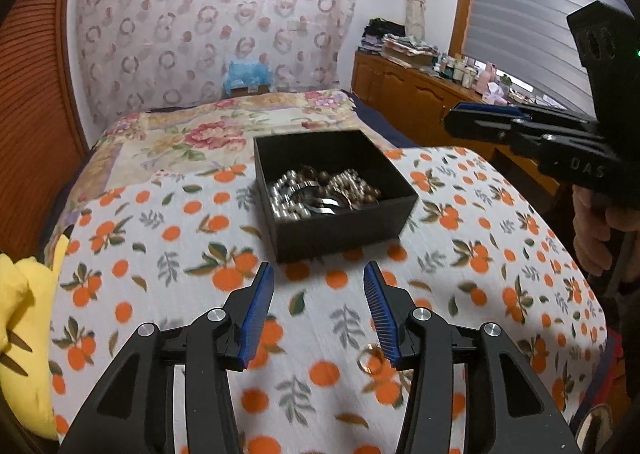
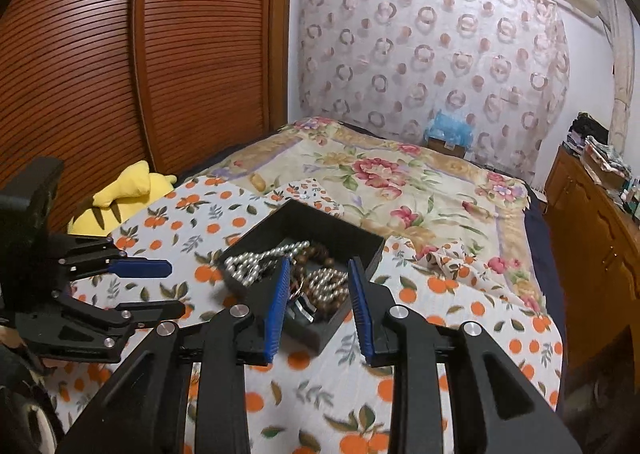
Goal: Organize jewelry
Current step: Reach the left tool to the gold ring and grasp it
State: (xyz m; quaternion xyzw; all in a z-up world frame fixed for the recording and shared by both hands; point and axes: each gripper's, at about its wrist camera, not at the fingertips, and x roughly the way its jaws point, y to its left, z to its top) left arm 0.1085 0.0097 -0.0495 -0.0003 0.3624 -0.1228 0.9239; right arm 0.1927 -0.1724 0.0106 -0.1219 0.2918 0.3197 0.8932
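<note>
1. Here, the orange-and-leaf printed white cloth (image 1: pixel 200 238) covered the near end of the bed, with a floral quilt (image 2: pixel 400 190) beyond it.
2. The open black rectangular cardboard box (image 1: pixel 344 232) sat on that cloth and already held a tangle of silver-bead and brown wooden-bead strands (image 1: pixel 320 194).
3. The left gripper (image 1: pixel 319 312) hung released just short of the box, nothing between its blue pads.
4. The right gripper (image 2: pixel 319 310) was also released and empty, poised over the box's near corner in its own view.
5. A small gold-coloured ring (image 1: pixel 370 360) lay loose on the cloth beside the left gripper's right finger, outside the box.
6. Judging by this, the ring looked like the next piece to collect: the left gripper should drop back over it, straddle the band squarely, and close gently so that it does not skid on the soft cloth.
</note>
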